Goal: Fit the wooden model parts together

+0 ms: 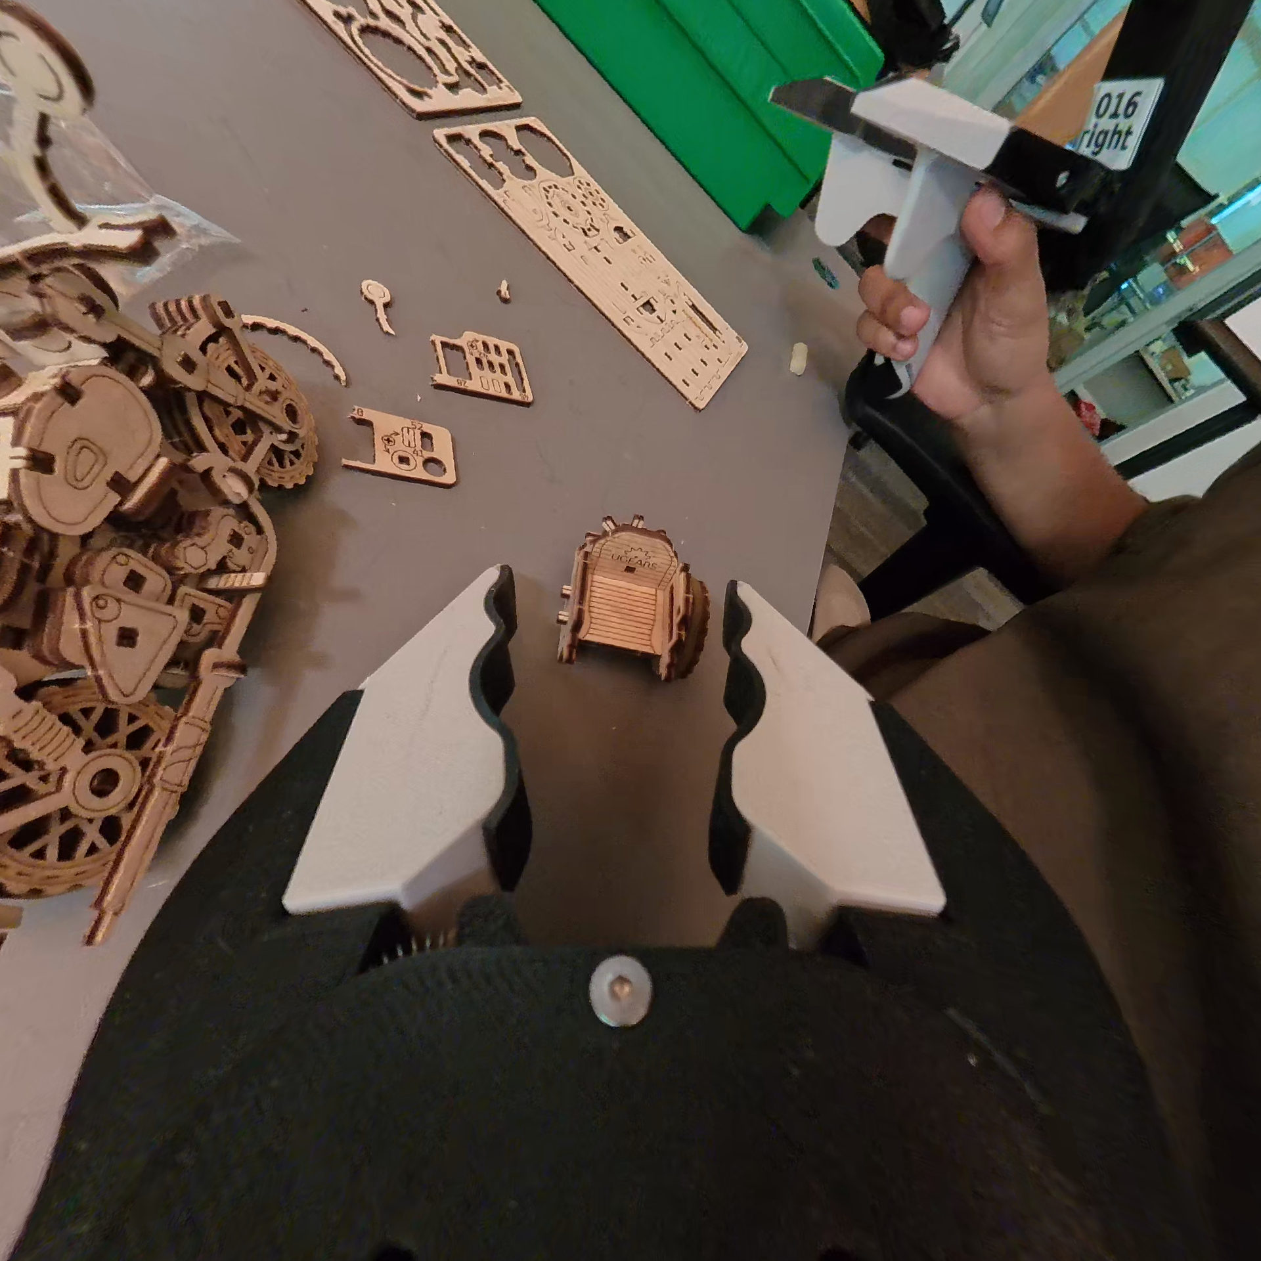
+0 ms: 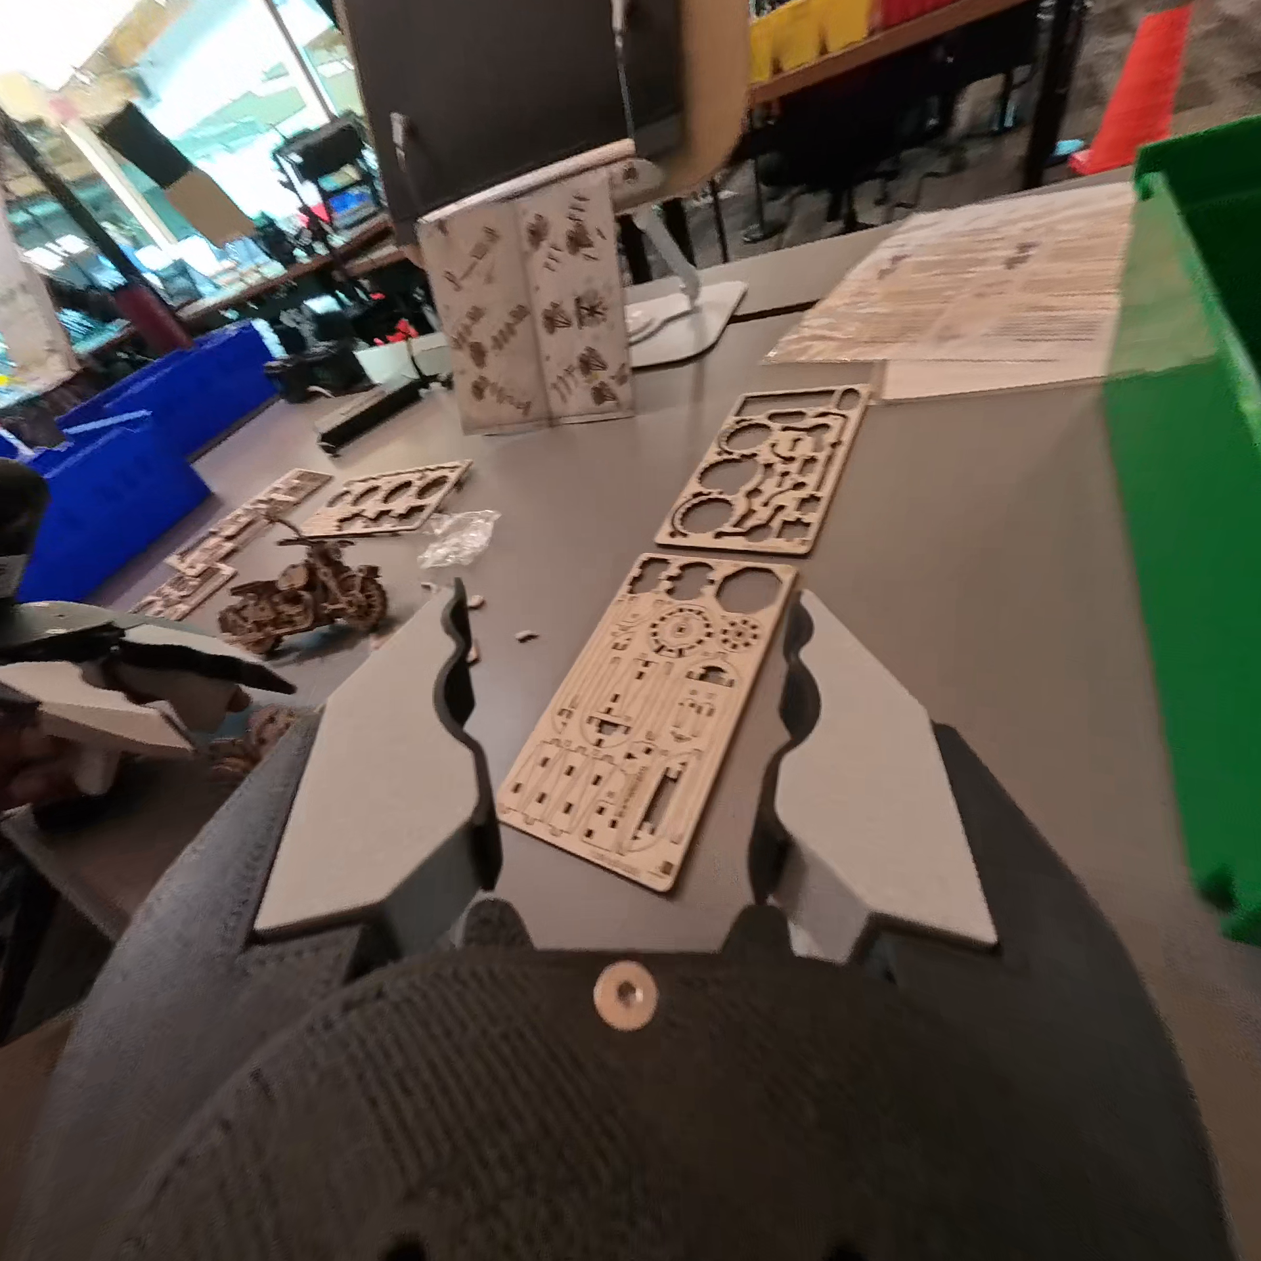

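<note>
My left gripper [image 1: 617, 588] is open just above the grey table [image 1: 286, 170], near its edge. A small box-shaped wooden sub-assembly [image 1: 628, 604] stands on the table right at the fingertips, between them, untouched. A built wooden motorcycle model [image 1: 136, 546] lies to its left and also shows in the right wrist view [image 2: 300, 607]. My right gripper [image 2: 628, 600] is open and empty, held in the air over a wooden part sheet [image 2: 648, 723]. In the left wrist view a hand holds it up at the top right [image 1: 907, 129].
Two small cut-out pieces [image 1: 402, 447] [image 1: 484, 368] and a second part sheet [image 2: 764, 471] lie on the table. A green bin [image 2: 1194, 477] stands at the right, a standing instruction booklet [image 2: 539, 314] and monitor foot [image 2: 682, 321] behind. A plastic bag [image 2: 457, 539] lies mid-table. My lap borders the table edge [image 1: 1023, 819].
</note>
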